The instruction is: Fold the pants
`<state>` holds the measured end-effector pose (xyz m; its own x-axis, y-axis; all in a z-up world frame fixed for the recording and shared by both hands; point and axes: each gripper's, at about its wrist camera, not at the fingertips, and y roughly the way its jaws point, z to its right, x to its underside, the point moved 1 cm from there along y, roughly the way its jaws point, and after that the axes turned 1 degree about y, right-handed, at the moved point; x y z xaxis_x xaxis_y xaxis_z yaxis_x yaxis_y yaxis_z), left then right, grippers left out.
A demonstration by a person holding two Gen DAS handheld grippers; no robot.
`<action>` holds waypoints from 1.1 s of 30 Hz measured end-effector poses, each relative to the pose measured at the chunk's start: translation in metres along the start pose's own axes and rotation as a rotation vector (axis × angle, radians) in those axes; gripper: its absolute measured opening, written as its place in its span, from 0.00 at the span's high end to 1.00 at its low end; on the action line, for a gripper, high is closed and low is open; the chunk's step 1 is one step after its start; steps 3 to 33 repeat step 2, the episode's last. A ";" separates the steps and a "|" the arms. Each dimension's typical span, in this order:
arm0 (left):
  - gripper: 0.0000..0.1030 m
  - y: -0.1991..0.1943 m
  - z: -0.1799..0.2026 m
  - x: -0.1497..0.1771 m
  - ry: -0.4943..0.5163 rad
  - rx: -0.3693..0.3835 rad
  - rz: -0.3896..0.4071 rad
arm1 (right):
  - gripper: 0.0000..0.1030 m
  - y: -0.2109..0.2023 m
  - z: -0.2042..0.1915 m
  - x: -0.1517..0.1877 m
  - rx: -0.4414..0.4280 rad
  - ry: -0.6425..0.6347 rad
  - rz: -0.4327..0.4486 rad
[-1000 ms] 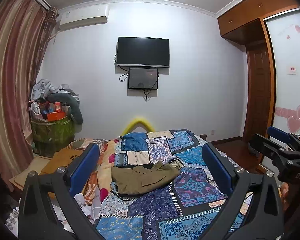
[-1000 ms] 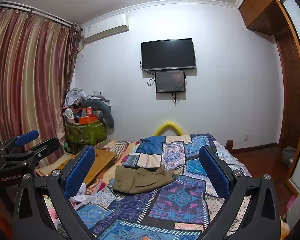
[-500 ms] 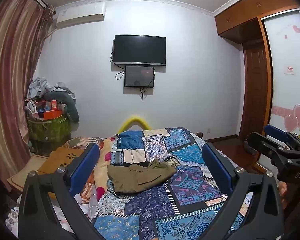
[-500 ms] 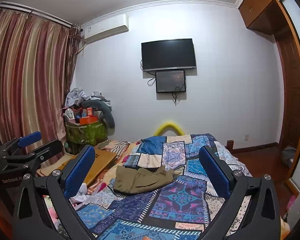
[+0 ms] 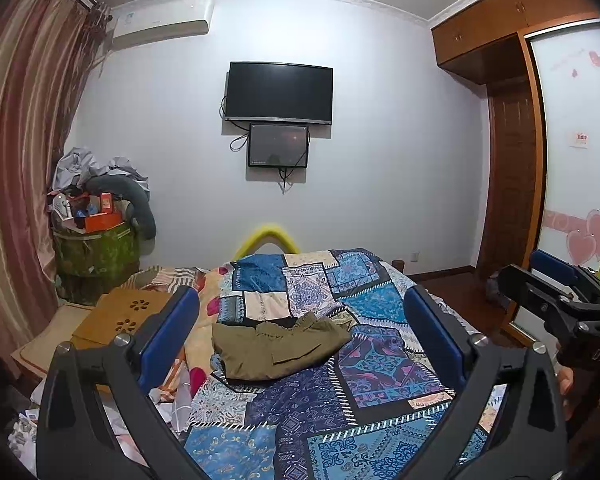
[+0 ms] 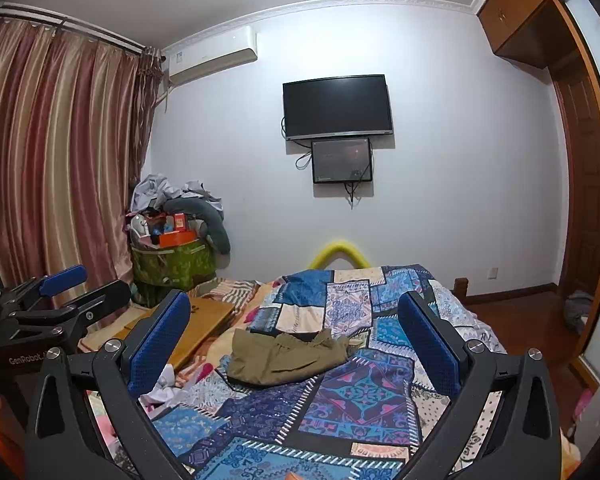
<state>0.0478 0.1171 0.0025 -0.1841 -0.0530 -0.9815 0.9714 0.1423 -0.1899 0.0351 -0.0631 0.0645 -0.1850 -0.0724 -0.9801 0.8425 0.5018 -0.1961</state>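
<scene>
Left gripper (image 5: 300, 340): jaws spread wide, nothing between the blue pads, held up above the near end of the bed and well short of the cloth. Right gripper (image 6: 294, 344): likewise spread and empty, level with its partner and just beside it; each tool shows at the margin of the other's view.

Olive pants (image 5: 278, 344): lying on the patchwork quilt (image 5: 364, 412) about midway along the bed, nearer its left edge than its right. The cloth is gathered into a compact, roughly rectangular bundle, layers doubled over one another, with a rumpled upper border where the waistband or a pocket flap seems to stand up; which end is the waist cannot be told from here.

Reading of stage: a bundle of this kind fits either a garment loosely heaped and awaiting folding, or one folded and set down with both tools drawn clear. The views do not settle which.

Handling note: the fabric looks soft and limp, so any grasp would do best at two corners of one edge, both pads biting through all layers, the tools kept level so that the fold stays square.

Surroundings: wooden lap desk (image 5: 128, 316) beside the left edge of the bed; wall television (image 5: 278, 94) beyond the far end.
</scene>
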 end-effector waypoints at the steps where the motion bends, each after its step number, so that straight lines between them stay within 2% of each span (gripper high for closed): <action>1: 0.00 0.001 -0.001 0.000 0.000 0.002 -0.002 | 0.00 0.001 0.000 0.000 -0.001 0.000 -0.002; 33: 0.00 0.001 -0.001 0.000 0.000 0.004 -0.002 | 0.00 0.001 0.001 0.001 -0.001 0.000 -0.005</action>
